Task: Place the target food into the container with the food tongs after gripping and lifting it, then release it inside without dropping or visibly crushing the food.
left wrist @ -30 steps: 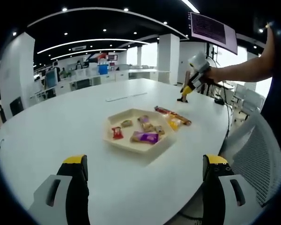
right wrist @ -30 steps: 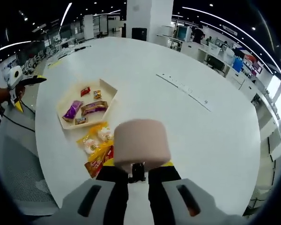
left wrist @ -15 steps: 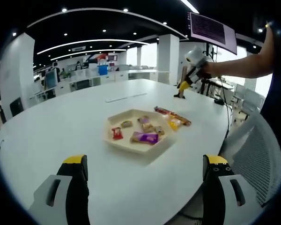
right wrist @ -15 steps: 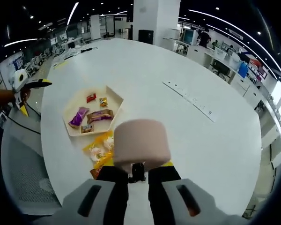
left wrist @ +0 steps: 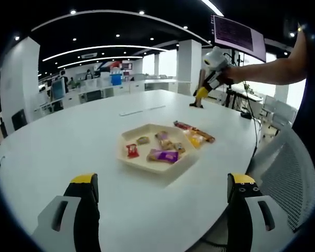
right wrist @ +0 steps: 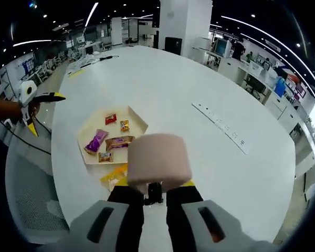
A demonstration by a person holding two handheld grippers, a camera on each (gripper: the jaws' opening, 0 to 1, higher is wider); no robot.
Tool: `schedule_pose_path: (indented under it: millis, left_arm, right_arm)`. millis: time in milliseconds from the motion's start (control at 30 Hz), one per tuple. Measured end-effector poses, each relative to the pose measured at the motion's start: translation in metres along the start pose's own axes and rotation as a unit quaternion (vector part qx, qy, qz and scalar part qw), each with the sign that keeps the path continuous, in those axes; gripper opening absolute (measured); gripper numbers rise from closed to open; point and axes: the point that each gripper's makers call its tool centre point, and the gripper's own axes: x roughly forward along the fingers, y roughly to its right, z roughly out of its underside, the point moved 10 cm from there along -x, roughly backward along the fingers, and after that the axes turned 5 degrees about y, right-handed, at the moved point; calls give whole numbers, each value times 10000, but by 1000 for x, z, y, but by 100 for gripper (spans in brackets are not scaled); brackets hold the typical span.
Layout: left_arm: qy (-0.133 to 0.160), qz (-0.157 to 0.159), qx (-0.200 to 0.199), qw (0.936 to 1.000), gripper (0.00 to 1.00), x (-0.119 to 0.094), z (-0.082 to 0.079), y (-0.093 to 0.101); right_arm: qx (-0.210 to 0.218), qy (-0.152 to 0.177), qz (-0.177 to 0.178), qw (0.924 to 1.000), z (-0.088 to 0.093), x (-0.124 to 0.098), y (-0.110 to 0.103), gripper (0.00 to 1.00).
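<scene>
Left gripper (left wrist: 160, 197) fingers (left wrist: 84, 210) stand wide apart above the white counter (left wrist: 68, 142); ahead, a cream tray (left wrist: 155, 148) holds wrapped snacks (left wrist: 163, 154), more packets (left wrist: 195, 134) just beside it. Right gripper (right wrist: 154, 195) fingers (right wrist: 127, 210) are closed on a pink cylinder (right wrist: 158, 160), high over the tray (right wrist: 138, 122) in an open office.

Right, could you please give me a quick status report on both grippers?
Left gripper open, low over the table edge. Right gripper shut on pink cylinder, held high. Snack tray untouched; loose packets beside it.
</scene>
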Motion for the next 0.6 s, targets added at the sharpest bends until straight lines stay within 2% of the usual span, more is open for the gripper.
schedule_pose_path:
  millis: [600]
  left_arm:
    - [10,21,19,10000,99,0,0,1]
  right_arm:
    - [-444,194,-506,9975,-56,25,-26,14]
